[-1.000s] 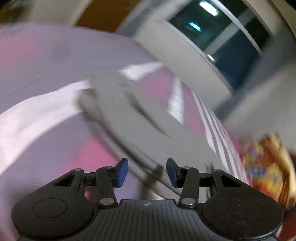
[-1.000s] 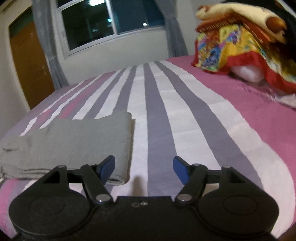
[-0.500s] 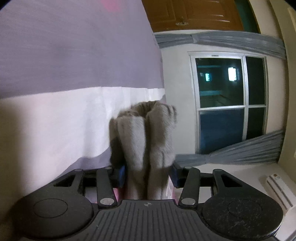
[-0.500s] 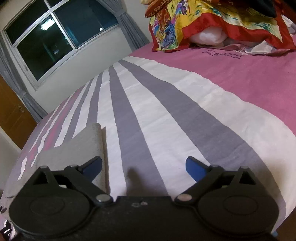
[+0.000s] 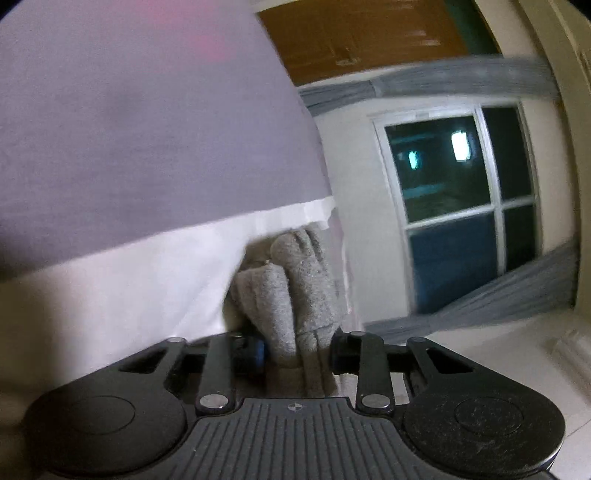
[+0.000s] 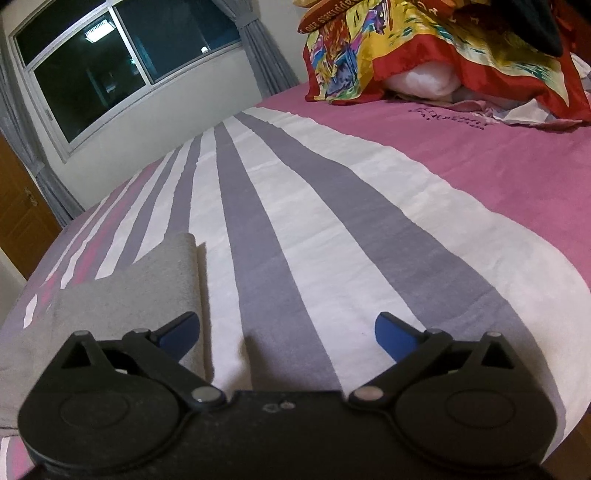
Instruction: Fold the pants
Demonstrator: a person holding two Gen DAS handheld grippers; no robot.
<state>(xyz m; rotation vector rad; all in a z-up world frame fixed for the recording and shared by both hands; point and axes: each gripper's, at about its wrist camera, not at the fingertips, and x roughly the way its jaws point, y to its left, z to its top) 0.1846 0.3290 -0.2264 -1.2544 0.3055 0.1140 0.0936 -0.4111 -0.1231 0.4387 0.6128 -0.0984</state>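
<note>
The left tool has just been closing, and its blue pads now pinch a thick bunched edge of the grey pants; the folded layers stand up between the jaws and run straight ahead of the tool. In this view the whole scene is rolled on its side, so the striped bedspread fills the space to the left of that tool, with a dark window and grey curtains off to its right and a brown door above. The right tool has just been opening and now stands spread wide with nothing between its jaws, only bedspread showing in the gap. Seen from there, the pants lie folded flat on the bed, under and just ahead of this tool's left finger; whether that finger touches the cloth I cannot tell. Far ahead and to the right of the right tool sits a heap of bright red and yellow bedding.
</note>
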